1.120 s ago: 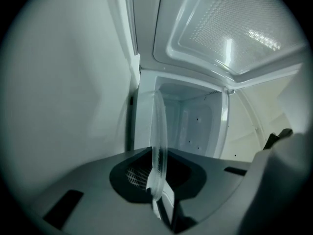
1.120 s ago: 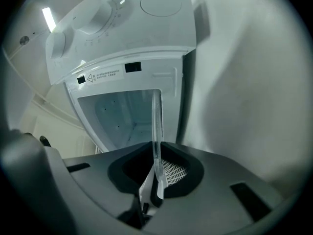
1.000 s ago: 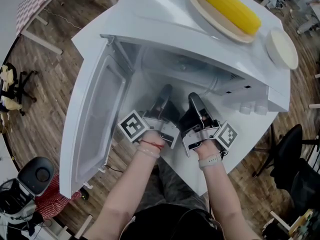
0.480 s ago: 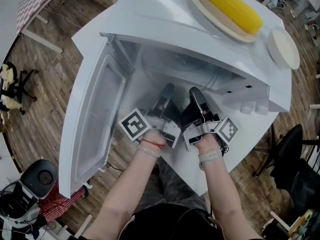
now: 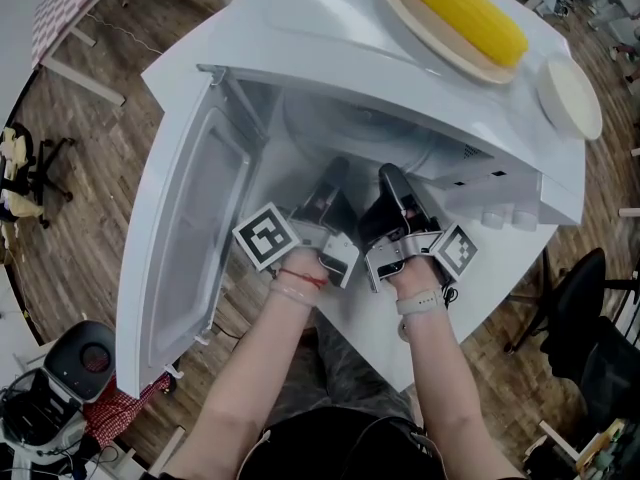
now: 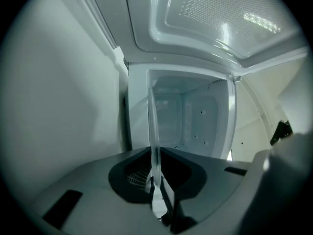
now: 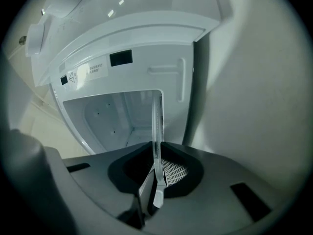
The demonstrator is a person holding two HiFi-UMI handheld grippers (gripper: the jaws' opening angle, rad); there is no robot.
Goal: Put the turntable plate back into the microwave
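Head view: pinching the near rim of the glass turntable plate (image 6: pixel 152 126) with left tool (image 5: pixel 335 171) and right tool (image 5: pixel 391 175), at the mouth of the open microwave (image 5: pixel 300 38). Probably heavy, rigid, slick, breakable; better gripped firmly at the rim, kept level.

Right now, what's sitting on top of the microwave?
A yellow corn cob on an oval dish, and a round white plate beside it. The cob covers the dish's middle.

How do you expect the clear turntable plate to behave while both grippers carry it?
The turntable plate looks like clear glass: probably stiff, but breakable if knocked. Its thin smooth rim may slip where the left gripper and right gripper pinch it.
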